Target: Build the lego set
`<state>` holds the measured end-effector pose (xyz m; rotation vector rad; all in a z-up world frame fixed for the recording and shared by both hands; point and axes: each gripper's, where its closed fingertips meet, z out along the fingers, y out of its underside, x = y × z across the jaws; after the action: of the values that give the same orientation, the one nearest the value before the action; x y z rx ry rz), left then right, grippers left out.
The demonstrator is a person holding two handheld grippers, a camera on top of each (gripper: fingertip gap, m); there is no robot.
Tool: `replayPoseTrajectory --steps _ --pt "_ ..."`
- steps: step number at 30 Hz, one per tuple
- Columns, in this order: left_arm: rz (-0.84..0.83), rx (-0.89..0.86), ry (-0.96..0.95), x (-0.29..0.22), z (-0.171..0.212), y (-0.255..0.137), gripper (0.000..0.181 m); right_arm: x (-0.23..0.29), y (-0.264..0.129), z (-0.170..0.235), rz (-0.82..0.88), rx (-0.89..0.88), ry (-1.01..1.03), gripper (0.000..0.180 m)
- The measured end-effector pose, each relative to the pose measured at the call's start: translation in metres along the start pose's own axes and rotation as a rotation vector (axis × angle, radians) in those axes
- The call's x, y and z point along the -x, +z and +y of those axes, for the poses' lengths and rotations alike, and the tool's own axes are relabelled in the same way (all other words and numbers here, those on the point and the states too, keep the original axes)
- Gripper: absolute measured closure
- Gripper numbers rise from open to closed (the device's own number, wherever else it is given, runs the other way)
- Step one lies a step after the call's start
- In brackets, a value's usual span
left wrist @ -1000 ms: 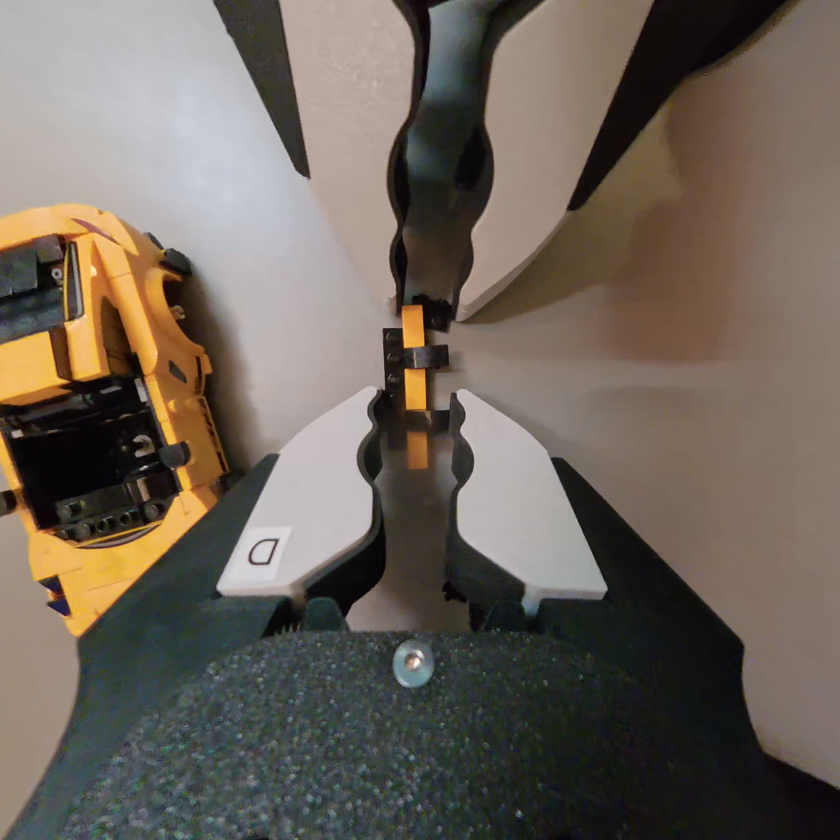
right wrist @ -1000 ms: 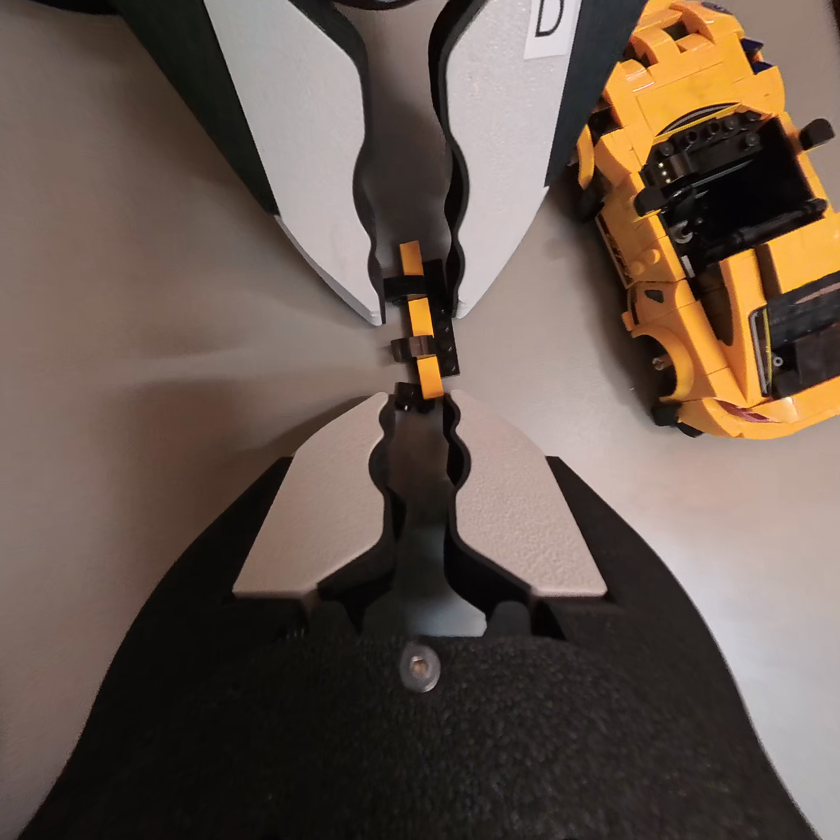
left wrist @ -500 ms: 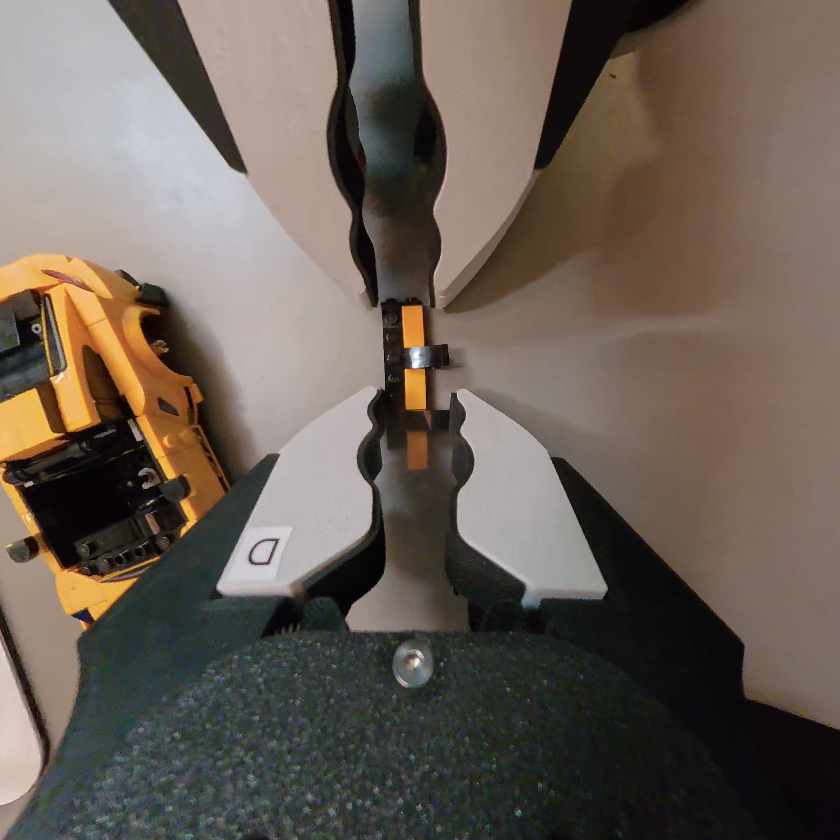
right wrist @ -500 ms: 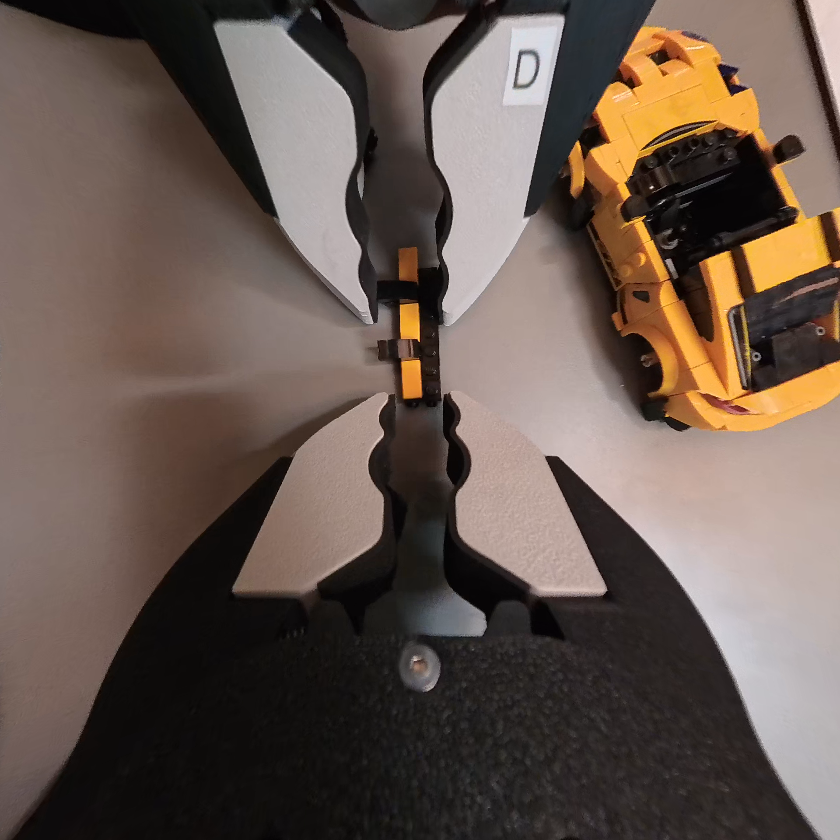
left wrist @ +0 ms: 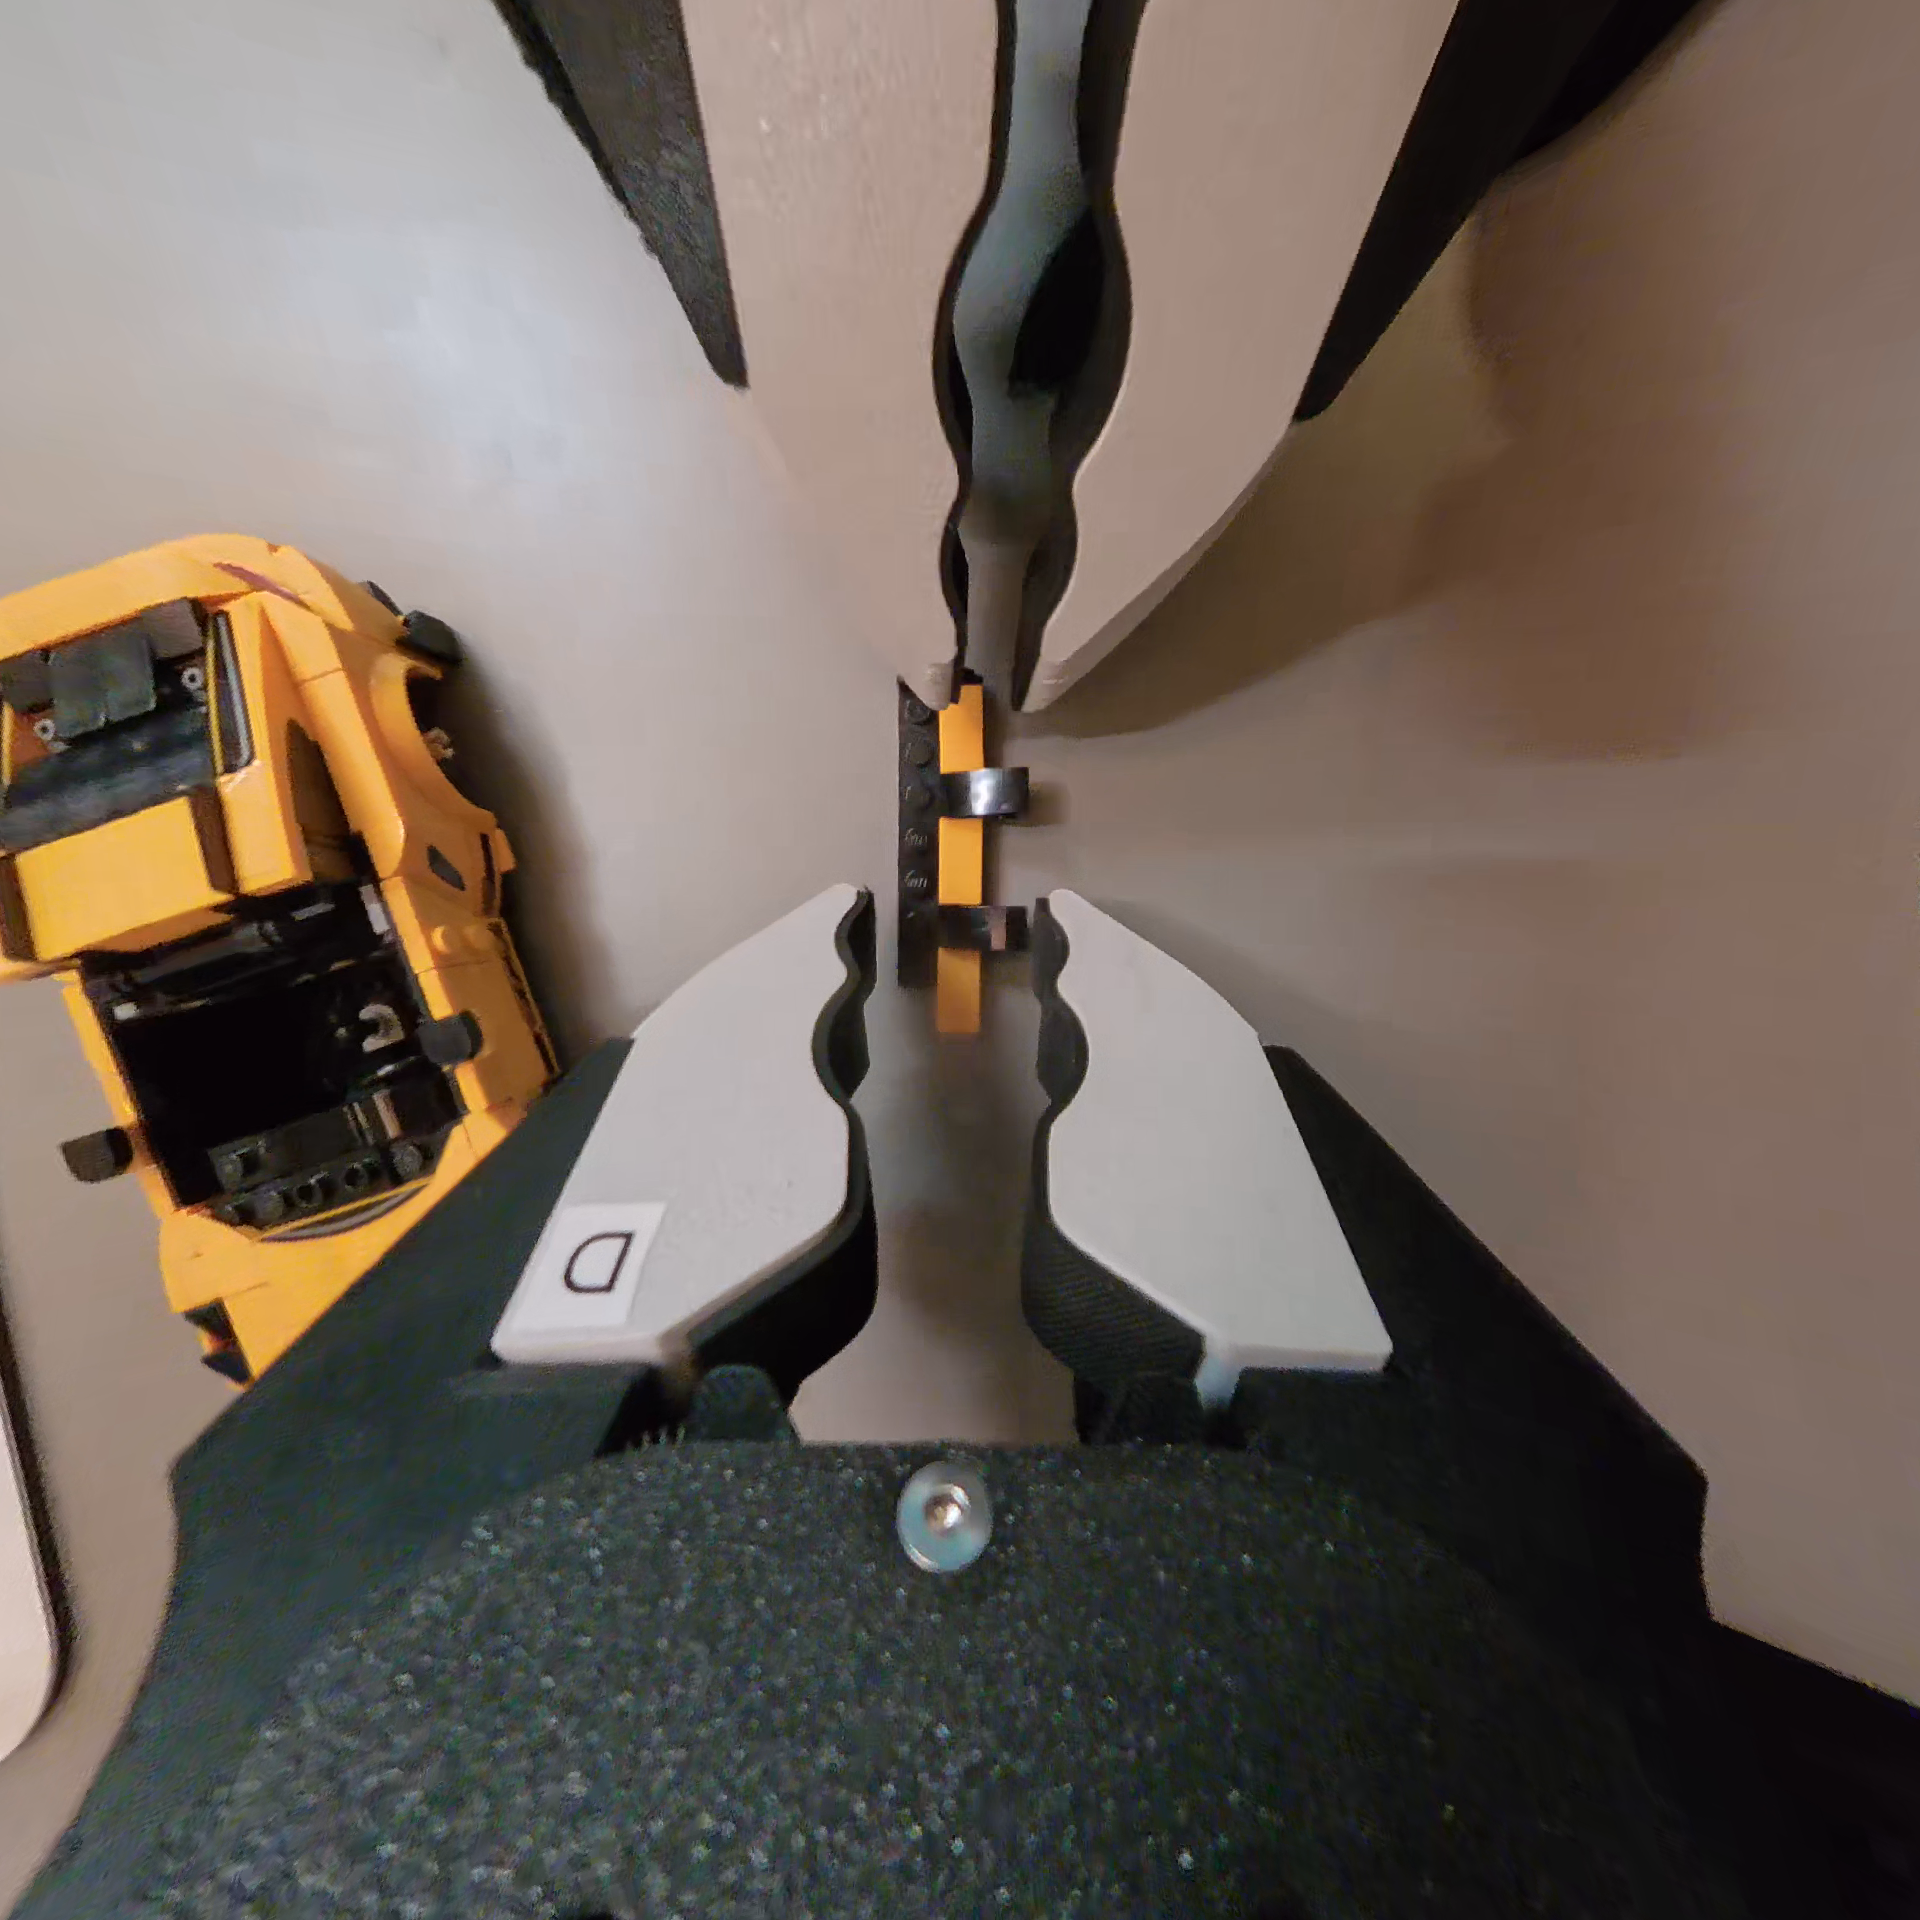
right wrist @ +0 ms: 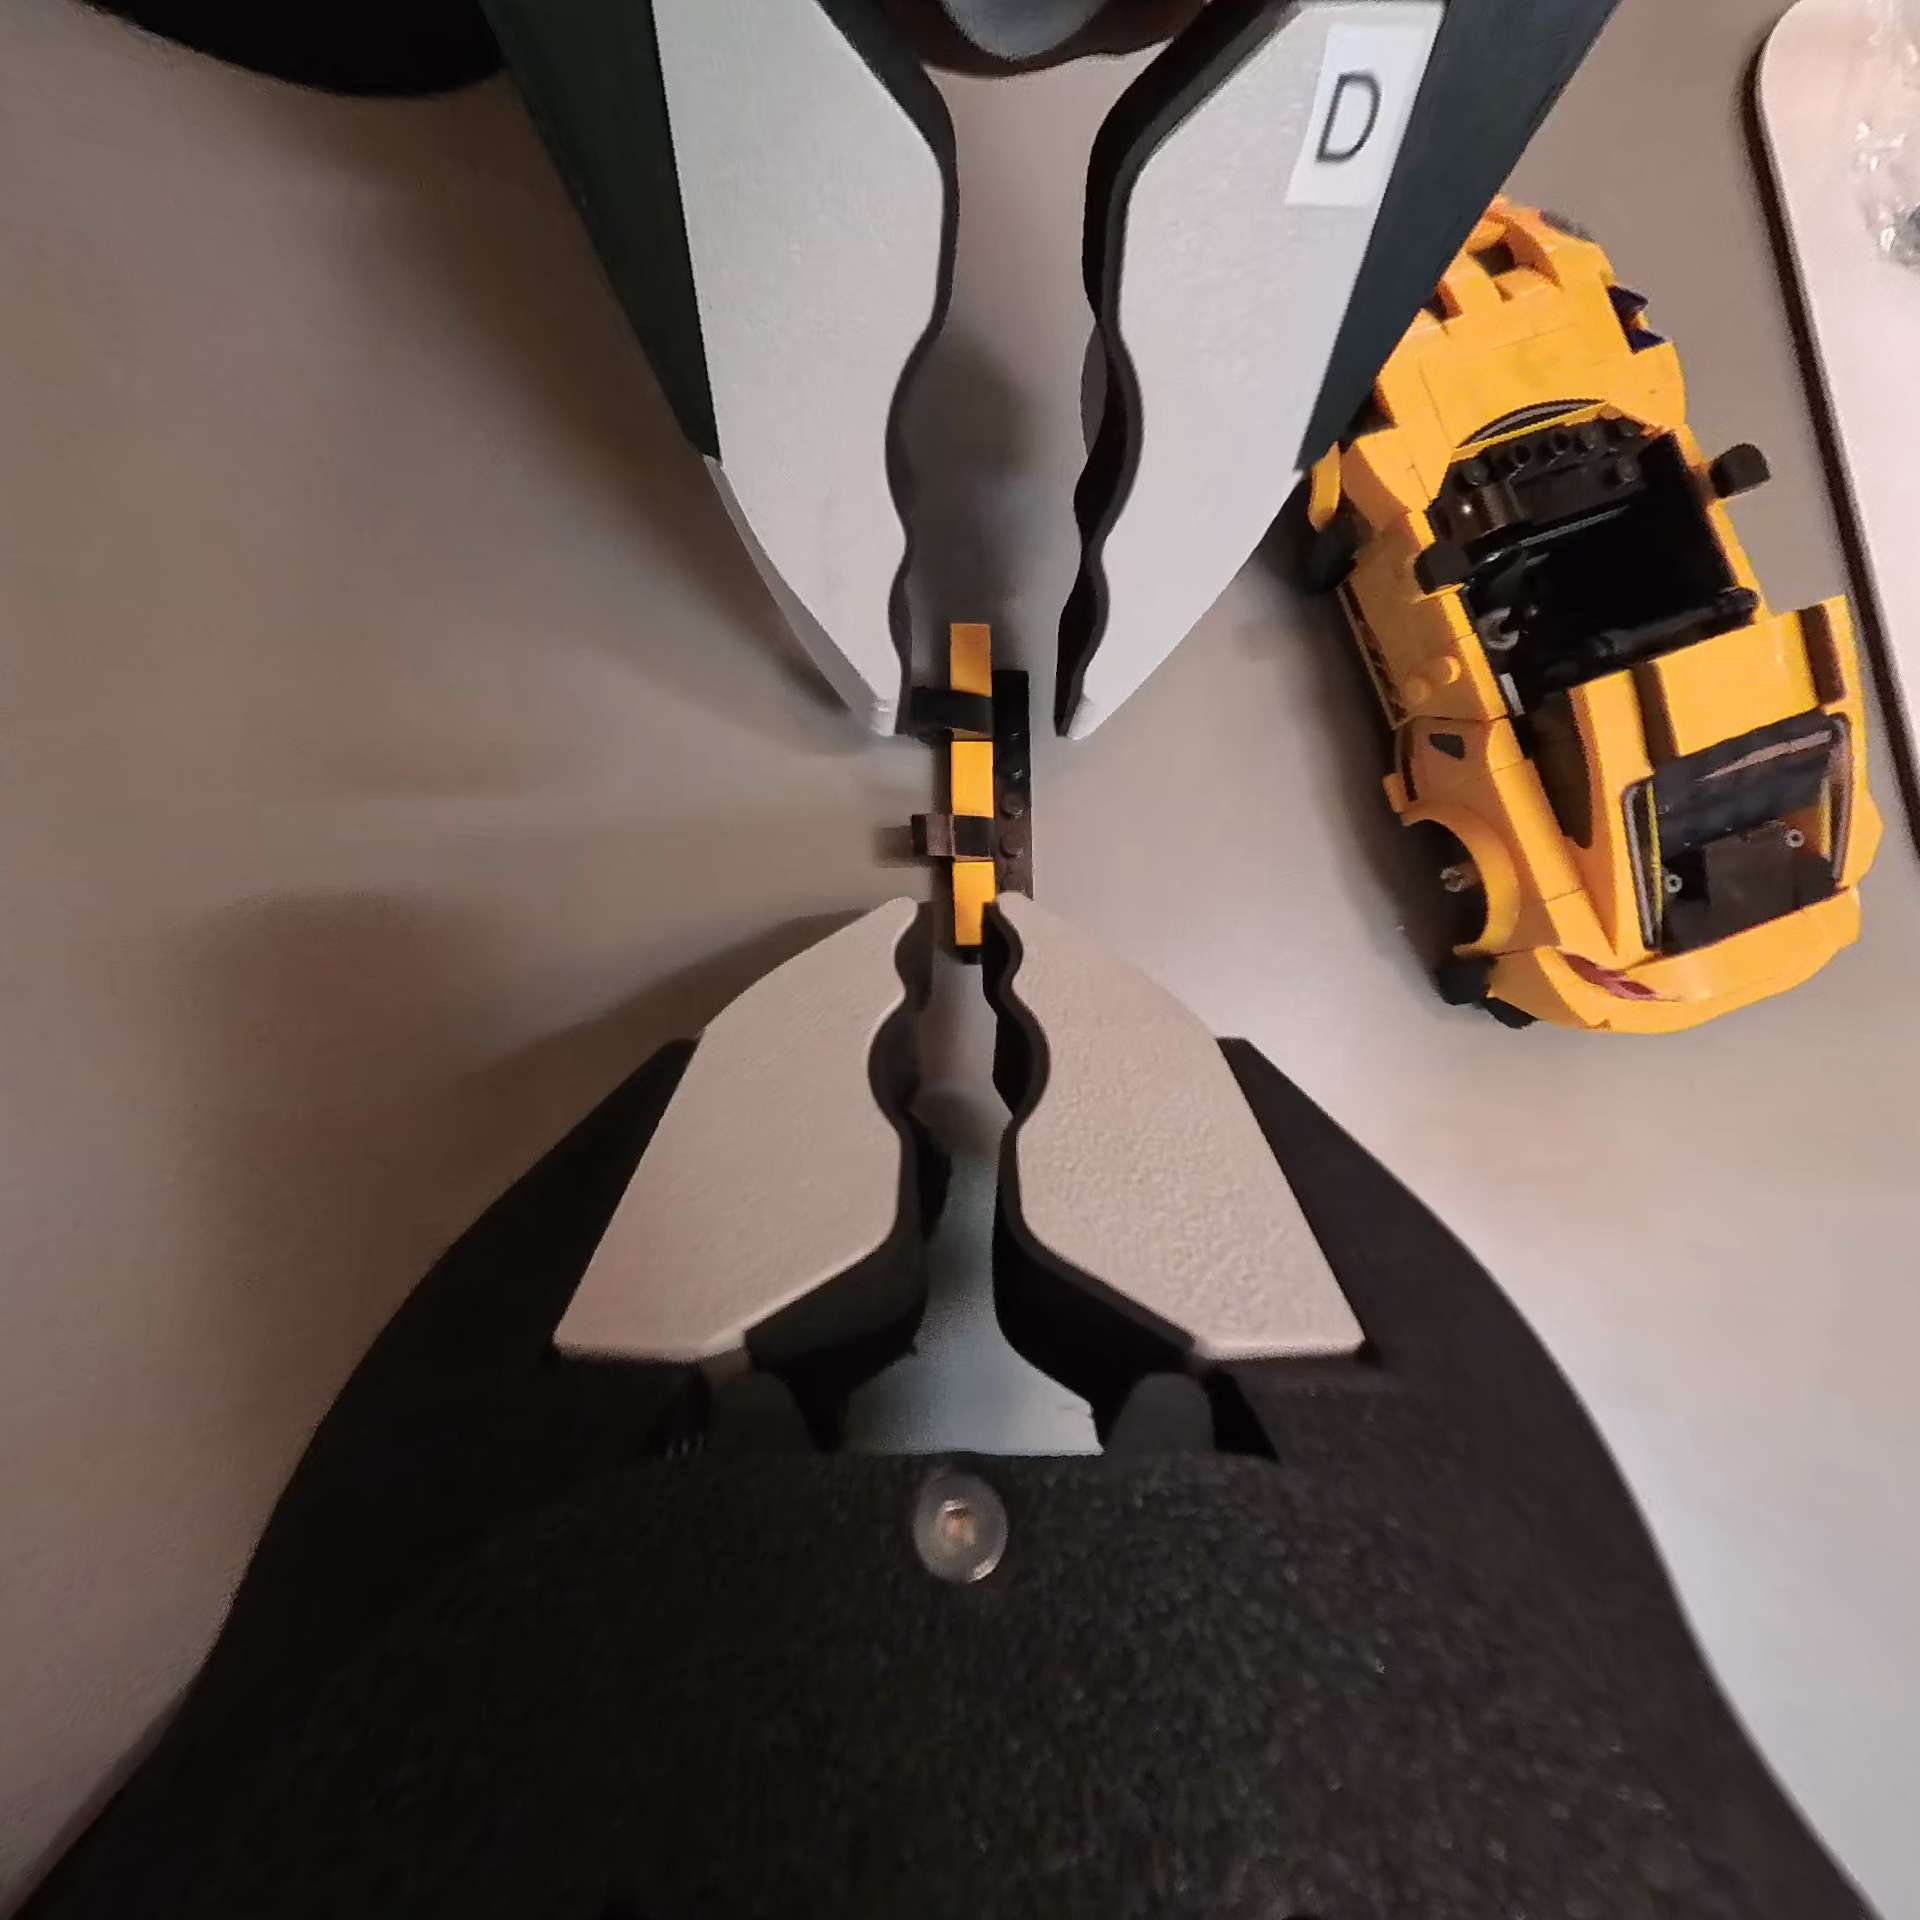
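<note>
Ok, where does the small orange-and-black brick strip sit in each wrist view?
Left wrist view: brick strip at centre, just beyond the left gripper.
Right wrist view: brick strip at centre, its near end in the right gripper.
Shared landmark: yellow car at left, at right.

Pretty plain backdrop here, just a smooth matte beige-grey counter [left wrist: 1558, 1039] filling both views, lit warm from above so soft shadows fan across it, plus the rounded edge of a pale dark-rimmed tray [right wrist: 1860, 436] at the far side.
</note>
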<state>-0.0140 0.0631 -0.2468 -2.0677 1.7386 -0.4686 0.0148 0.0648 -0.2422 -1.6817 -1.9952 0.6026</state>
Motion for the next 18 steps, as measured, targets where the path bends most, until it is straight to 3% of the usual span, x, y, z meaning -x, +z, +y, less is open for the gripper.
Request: replayPoseTrajectory --steps 3,10,18 --pt "-0.034 -0.035 -0.016 0.003 0.001 -0.003 0.153 -0.005 0.005 0.001 0.017 0.041 0.020 0.180" --pt "-0.122 -0.156 -0.097 0.005 0.007 -0.014 0.153 -0.005 0.007 0.003 -0.022 0.119 0.080 0.180" --pt "-0.089 -0.247 -0.143 0.004 0.003 -0.006 0.152 -0.005 0.008 0.006 -0.074 0.192 0.136 0.180"
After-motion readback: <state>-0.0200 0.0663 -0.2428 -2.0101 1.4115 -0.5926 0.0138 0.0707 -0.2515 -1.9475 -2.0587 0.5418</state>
